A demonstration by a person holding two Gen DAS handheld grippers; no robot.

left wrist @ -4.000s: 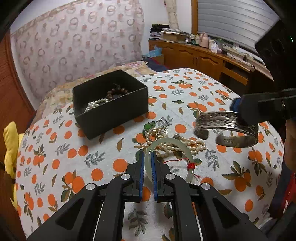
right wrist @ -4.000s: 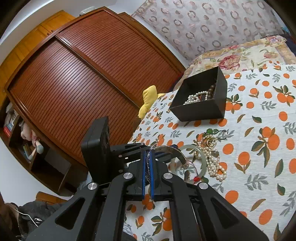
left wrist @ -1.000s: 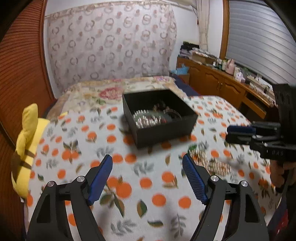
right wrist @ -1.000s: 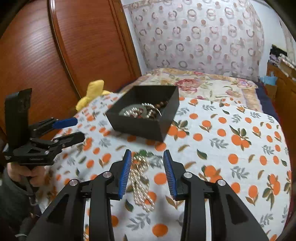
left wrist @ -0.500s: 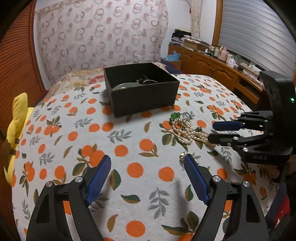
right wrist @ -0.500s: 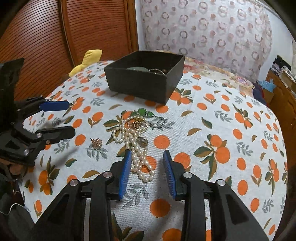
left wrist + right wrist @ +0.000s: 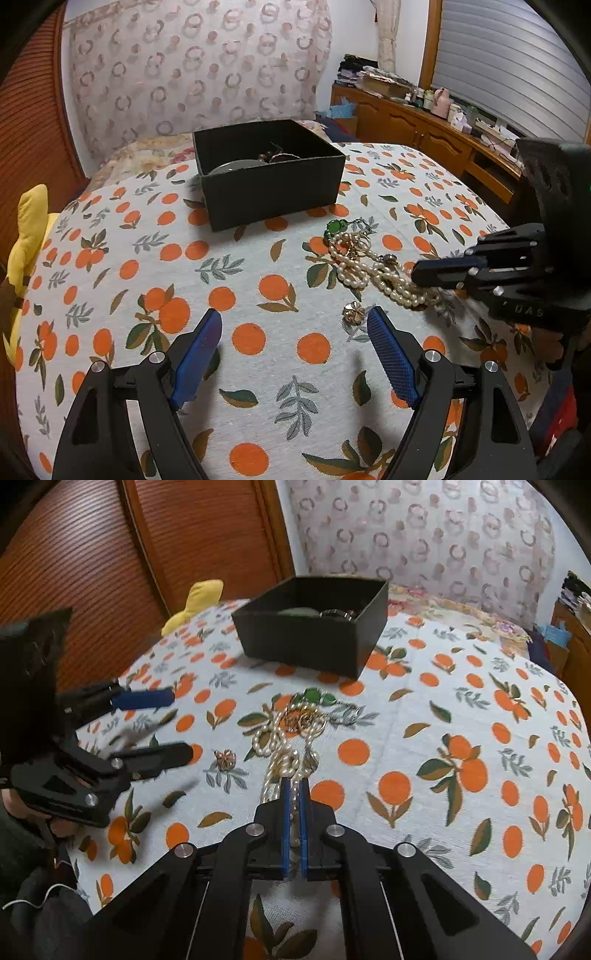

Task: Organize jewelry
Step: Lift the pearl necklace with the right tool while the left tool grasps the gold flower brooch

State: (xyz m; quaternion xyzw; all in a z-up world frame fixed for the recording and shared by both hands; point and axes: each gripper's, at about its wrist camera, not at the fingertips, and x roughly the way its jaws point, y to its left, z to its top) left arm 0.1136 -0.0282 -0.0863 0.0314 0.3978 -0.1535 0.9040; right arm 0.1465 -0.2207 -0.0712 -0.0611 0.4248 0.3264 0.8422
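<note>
A black box (image 7: 269, 177) with bangles and beads inside stands at the far side of the orange-print cloth; it also shows in the right wrist view (image 7: 314, 627). A tangled pearl necklace (image 7: 373, 273) with a green pendant (image 7: 334, 226) lies in front of it. My right gripper (image 7: 294, 786) is shut on the near end of the pearl necklace (image 7: 284, 749). A small gold flower earring (image 7: 352, 312) lies just beyond my open, empty left gripper (image 7: 295, 332), close to its right fingertip. The earring also shows in the right wrist view (image 7: 225, 757).
A yellow plush toy (image 7: 26, 236) sits at the cloth's left edge. A wooden sliding door (image 7: 110, 554) stands on the left, and a wooden counter (image 7: 424, 125) with clutter on the far right. A patterned headboard cover (image 7: 192, 74) rises behind the box.
The bangles both grippers held four seconds ago now lie in the box. My right gripper has dropped and shut on the pearl necklace. My left gripper has come closer to the earring, still open.
</note>
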